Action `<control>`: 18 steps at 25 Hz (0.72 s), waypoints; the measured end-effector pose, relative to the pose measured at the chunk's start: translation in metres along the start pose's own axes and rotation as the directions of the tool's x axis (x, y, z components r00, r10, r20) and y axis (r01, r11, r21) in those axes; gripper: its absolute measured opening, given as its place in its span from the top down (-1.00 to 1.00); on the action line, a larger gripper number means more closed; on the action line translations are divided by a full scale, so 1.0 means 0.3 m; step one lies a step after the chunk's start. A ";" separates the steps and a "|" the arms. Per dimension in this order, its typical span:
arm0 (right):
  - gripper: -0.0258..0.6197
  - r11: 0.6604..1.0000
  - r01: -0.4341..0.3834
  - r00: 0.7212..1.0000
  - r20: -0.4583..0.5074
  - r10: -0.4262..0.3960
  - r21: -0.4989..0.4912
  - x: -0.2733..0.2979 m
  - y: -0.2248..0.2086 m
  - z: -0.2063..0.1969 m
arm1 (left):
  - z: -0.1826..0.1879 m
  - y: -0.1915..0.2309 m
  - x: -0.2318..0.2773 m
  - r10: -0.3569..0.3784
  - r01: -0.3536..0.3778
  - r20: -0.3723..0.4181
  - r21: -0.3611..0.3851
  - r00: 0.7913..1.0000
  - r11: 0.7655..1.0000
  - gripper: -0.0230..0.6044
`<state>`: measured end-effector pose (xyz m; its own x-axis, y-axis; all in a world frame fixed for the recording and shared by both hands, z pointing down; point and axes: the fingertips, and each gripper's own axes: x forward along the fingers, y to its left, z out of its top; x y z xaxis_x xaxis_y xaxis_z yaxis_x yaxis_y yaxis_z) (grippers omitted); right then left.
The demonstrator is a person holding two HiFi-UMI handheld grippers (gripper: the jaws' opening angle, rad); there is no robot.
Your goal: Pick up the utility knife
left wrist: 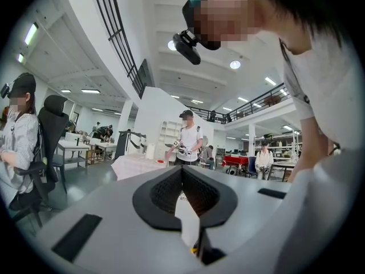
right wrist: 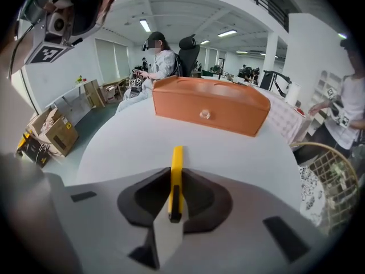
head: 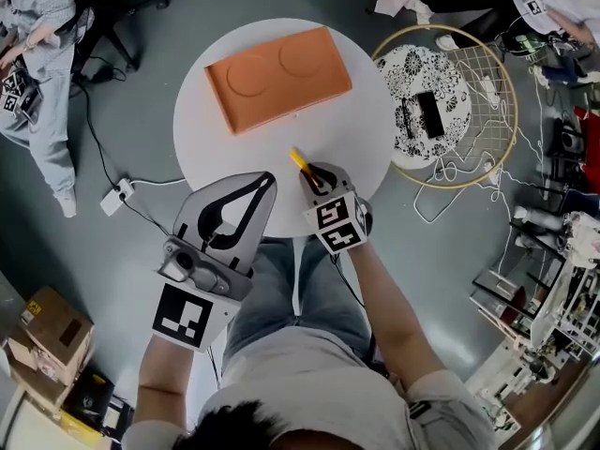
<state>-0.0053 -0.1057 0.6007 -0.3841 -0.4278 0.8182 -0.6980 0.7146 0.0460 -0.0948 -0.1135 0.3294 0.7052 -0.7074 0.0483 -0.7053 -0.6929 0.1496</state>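
The yellow utility knife sticks out over the near part of the round white table, with my right gripper shut on it. In the right gripper view the knife runs straight ahead between the dark pads, its black rear end inside the jaws of my right gripper. I cannot tell whether it is touching the tabletop. My left gripper hovers at the table's near edge, just left of the knife, shut and holding nothing. The left gripper view looks out across the room past my left gripper.
An orange box lies at the far side of the table. A round wire basket with a patterned plate stands to the right. Cables and a power strip lie on the floor at left, near a seated person.
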 end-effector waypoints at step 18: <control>0.72 0.993 -0.116 0.911 0.399 0.107 -0.001 -0.418 0.048 0.307 | 0.080 -0.173 -0.023 0.054 -0.056 0.027 0.044 0.998 0.997 0.89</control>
<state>-0.0228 -0.0925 0.4459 -0.6653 -0.5340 0.5217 -0.6481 0.7600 -0.0486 -0.0647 -0.0759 0.2976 0.6635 -0.7476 0.0298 -0.7460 -0.6579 0.1033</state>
